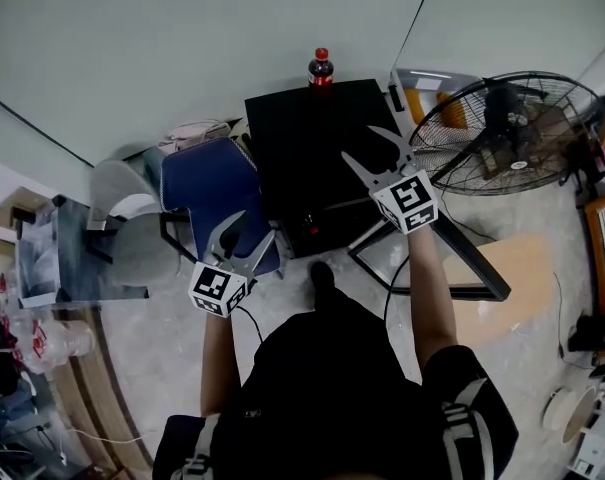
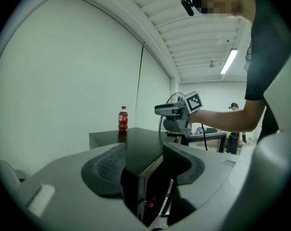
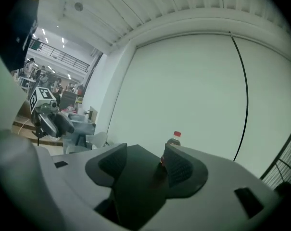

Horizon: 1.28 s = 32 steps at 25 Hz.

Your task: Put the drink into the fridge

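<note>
Bottle (image 1: 320, 69) stands upright on top of the black fridge (image 1: 300, 128), at its far edge; inside of the fridge is not visible. Left gripper (image 1: 254, 225) and right gripper (image 1: 360, 141) have jaws apart, holding nothing

We face the fridge (image 1: 302, 138), which stands by the wall (image 1: 182, 38). The bottle (image 1: 320, 69) stands upright on the fridge's top, at the far edge nearest the wall. Just beside the fridge on the left is a chair (image 1: 207, 183); on the right is a fan (image 1: 512, 133). Our left gripper (image 1: 257, 224) hangs before the fridge's near left corner. Our right gripper (image 1: 358, 142) hangs over the fridge's top, well short of the bottle.
</note>
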Tool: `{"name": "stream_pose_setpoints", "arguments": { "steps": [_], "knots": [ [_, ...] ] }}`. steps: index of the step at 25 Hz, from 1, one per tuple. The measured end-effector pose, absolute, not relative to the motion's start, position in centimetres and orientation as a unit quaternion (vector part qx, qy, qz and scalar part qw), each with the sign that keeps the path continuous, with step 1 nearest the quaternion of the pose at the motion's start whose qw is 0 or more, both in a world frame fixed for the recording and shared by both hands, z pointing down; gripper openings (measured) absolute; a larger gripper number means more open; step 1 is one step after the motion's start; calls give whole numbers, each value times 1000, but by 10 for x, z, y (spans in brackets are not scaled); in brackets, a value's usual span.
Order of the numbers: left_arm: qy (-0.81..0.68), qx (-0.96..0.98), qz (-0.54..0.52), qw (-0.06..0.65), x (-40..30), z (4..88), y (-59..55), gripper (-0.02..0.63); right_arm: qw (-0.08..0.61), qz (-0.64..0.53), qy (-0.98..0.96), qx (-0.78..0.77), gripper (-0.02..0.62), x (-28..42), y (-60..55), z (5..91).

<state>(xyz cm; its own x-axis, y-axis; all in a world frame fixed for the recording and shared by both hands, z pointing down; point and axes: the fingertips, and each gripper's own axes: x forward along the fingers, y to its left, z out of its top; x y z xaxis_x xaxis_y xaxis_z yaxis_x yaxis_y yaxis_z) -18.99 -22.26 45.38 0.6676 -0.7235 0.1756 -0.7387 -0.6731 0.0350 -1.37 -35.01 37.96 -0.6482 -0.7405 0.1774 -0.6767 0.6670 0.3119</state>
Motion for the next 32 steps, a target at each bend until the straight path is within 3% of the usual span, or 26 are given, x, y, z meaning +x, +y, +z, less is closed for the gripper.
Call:
{"name": "stream_pose_setpoints", "arguments": {
  "steps": [7, 32],
  "knots": [
    [-420, 902, 76, 58, -193, 452, -244, 242, 104, -95, -909, 393, 250, -29, -406, 363],
    [-507, 855, 88, 73, -218, 459, -282, 242, 121, -43, -902, 412, 345, -50, -565, 413]
  ]
}}
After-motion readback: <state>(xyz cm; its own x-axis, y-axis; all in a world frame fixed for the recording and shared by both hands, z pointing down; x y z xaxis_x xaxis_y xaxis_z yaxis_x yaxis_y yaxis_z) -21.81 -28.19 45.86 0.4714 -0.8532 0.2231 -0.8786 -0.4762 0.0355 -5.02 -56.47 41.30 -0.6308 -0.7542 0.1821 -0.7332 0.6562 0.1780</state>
